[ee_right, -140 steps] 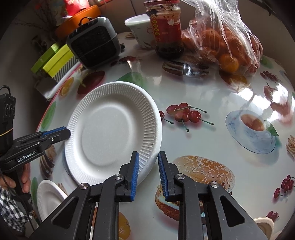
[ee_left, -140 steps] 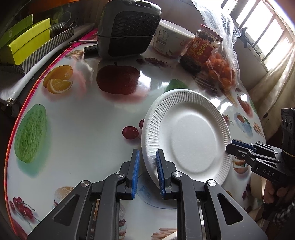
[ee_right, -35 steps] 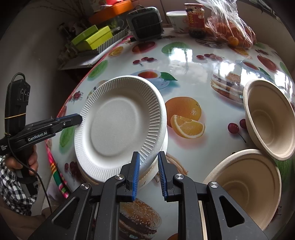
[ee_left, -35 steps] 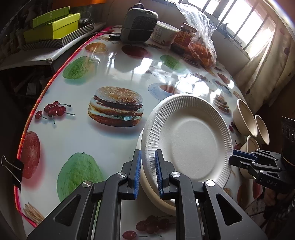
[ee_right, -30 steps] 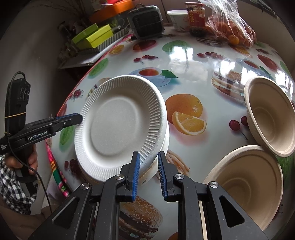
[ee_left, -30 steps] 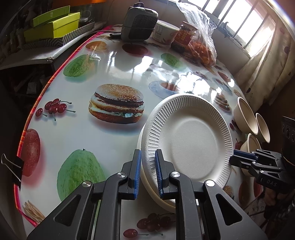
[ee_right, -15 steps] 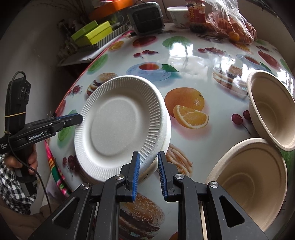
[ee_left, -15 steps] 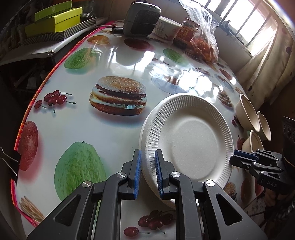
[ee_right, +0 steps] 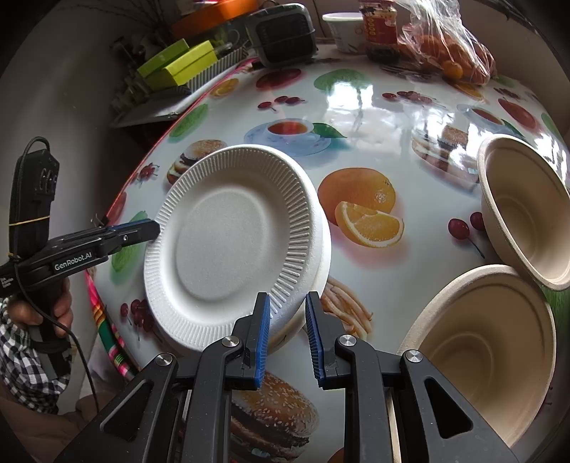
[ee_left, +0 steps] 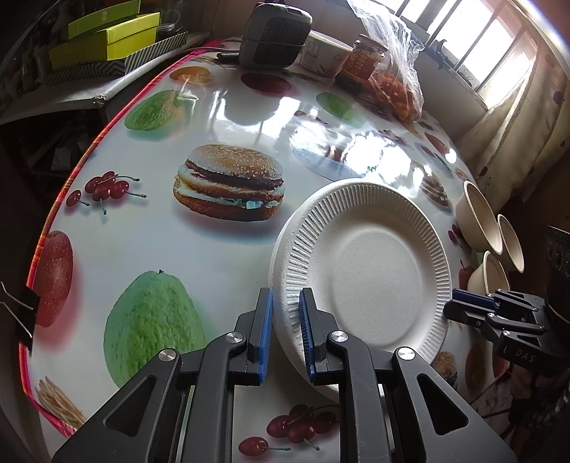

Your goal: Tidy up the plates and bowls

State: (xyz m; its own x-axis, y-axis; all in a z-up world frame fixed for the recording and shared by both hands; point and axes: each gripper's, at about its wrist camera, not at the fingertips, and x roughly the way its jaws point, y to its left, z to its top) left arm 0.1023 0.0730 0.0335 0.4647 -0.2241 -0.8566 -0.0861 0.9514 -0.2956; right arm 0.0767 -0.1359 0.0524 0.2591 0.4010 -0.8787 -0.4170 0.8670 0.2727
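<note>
A white ribbed paper plate (ee_left: 363, 270) lies on top of another white plate near the table's edge; it also shows in the right wrist view (ee_right: 231, 242), with the lower plate (ee_right: 322, 256) peeking out beneath. My left gripper (ee_left: 285, 334) has its jaws parted around the plate's rim, loose. My right gripper (ee_right: 286, 333) stands open at the opposite rim. The left gripper also shows from the right wrist view (ee_right: 142, 229), its tip at the plate's rim. Tan bowls (ee_right: 523, 210) (ee_right: 481, 342) sit to the right.
The table (ee_left: 221, 107) has a glossy fruit-print cloth. A dark heater (ee_left: 274, 34), a white cup (ee_left: 324, 53), a jar (ee_left: 363, 62) and a bag of oranges (ee_left: 395, 85) stand at the far side. Green boxes (ee_left: 107, 35) lie off the far left edge.
The plate has come down flat onto the lower plate. Both grippers' jaws have opened wider and no longer pinch the rim.
</note>
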